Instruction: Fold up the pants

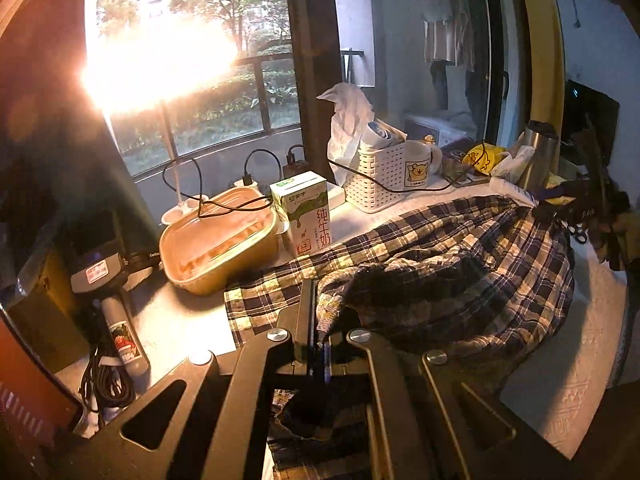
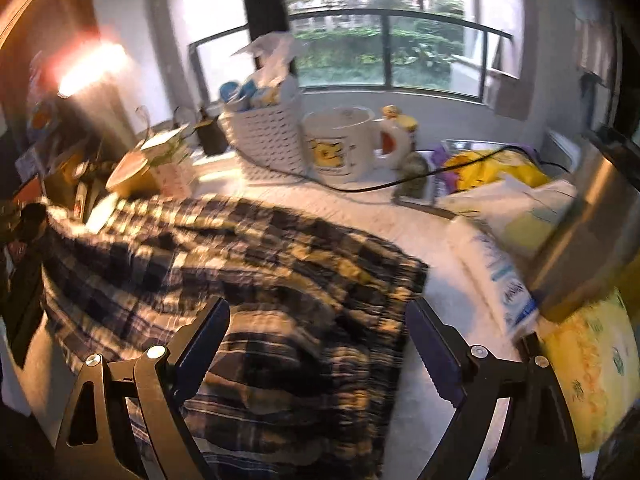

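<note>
A shallow tan tray (image 1: 218,238) is seen at the left of the worktop (image 1: 176,320), lidded, with a black cable (image 1: 224,208) lying across it; its contents cannot be made out. Just right of it a green and white milk carton (image 1: 308,216) stands upright and closed. Further right a white perforated basket (image 1: 380,172) is found holding a crumpled white plastic bag (image 1: 348,116) and a rolled packet; in the right wrist view blue-topped items also show in it, blurred. A white mug (image 1: 418,168) with a bear print stands touching the basket's right side; nothing can be seen inside it. A steel flask (image 1: 538,156) stands upright at the far right, beside a yellow bag (image 1: 482,158).

The plaid pants (image 1: 460,248) are spread over the middle of the worktop on a white textured cloth (image 1: 576,392), in front of the basket and mug. The fabric is checked in dark blue, white and yellow, rumpled, with 1 layer turned back over another and a raised fold near the centre.

The left tool (image 1: 316,344) is closed on a bunched edge of the pants, cloth pinched between its fingers. The right tool (image 2: 318,344) is open, its 2 fingers spread wide above the pants' right portion with fabric below them but not pressed; this view is motion-blurred.
</note>
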Motion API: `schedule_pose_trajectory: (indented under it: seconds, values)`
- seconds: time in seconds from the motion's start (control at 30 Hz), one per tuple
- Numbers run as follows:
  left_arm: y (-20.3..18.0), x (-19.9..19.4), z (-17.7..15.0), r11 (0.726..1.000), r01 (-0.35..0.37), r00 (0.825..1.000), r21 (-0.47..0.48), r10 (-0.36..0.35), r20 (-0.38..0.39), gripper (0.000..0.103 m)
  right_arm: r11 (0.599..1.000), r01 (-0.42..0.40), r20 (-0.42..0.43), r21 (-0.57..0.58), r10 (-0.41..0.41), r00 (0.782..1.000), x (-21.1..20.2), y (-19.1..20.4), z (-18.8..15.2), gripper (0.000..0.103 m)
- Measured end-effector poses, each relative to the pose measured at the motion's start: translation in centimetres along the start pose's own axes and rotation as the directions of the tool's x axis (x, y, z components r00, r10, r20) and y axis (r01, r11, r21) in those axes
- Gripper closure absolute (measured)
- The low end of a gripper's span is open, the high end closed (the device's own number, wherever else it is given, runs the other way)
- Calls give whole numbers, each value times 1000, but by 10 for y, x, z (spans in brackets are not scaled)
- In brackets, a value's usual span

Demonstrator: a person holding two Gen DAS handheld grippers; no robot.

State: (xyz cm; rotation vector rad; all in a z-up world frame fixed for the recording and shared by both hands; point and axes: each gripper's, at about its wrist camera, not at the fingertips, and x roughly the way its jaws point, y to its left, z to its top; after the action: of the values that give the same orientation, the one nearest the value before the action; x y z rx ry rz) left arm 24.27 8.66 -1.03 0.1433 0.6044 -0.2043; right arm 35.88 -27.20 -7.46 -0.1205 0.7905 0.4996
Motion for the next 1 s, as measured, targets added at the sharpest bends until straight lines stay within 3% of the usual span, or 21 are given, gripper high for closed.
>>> schedule_pose_trajectory:
  seconds: [0.03,0.1,0.13,0.17,0.33,0.47,0.57,0.7,0.77,0.83,0.9,0.97,1.0]
  values:
    - [0,-2,0,1000,-1,1000,-2,1,4,102,1000,0,-19,-18,0,1000,6,3,-1,22]
    - [0,-3,0,1000,0,1000,-2,0,12,102,1000,-16,-83,-26,14,996,24,4,-7,49]
    - [0,-3,0,1000,-1,1000,-2,1,14,102,999,-24,-109,-24,21,994,32,4,-11,78]
    - [1,-3,2,1000,-5,1000,0,5,19,102,999,-19,-116,-27,15,993,36,6,-14,78]
    - [5,3,20,1000,-21,998,24,20,54,102,996,66,27,-61,-65,998,3,17,-4,79]
    - [15,23,40,998,-22,996,50,18,83,102,988,149,138,-43,-141,980,-18,9,21,79]
    - [26,52,51,998,-24,997,63,19,72,102,983,179,157,-31,-172,972,-13,0,33,79]
    - [45,99,52,1000,-21,1000,10,21,-16,96,978,209,124,-2,-207,971,16,-12,40,79]
    - [57,116,47,999,-35,996,-40,32,-79,79,978,210,87,15,-211,974,35,-17,40,78]
    - [66,114,42,996,-68,995,-61,63,-74,42,975,221,61,14,-221,973,48,-17,40,77]
    - [74,104,37,992,-89,994,-90,83,-66,31,972,236,53,16,-236,970,53,-18,39,62]
    - [82,93,30,985,-125,990,-122,116,-83,30,965,261,55,27,-262,964,51,-21,38,27]
    - [86,87,24,979,-146,986,-139,132,-106,30,964,263,63,35,-265,962,49,-23,37,26]
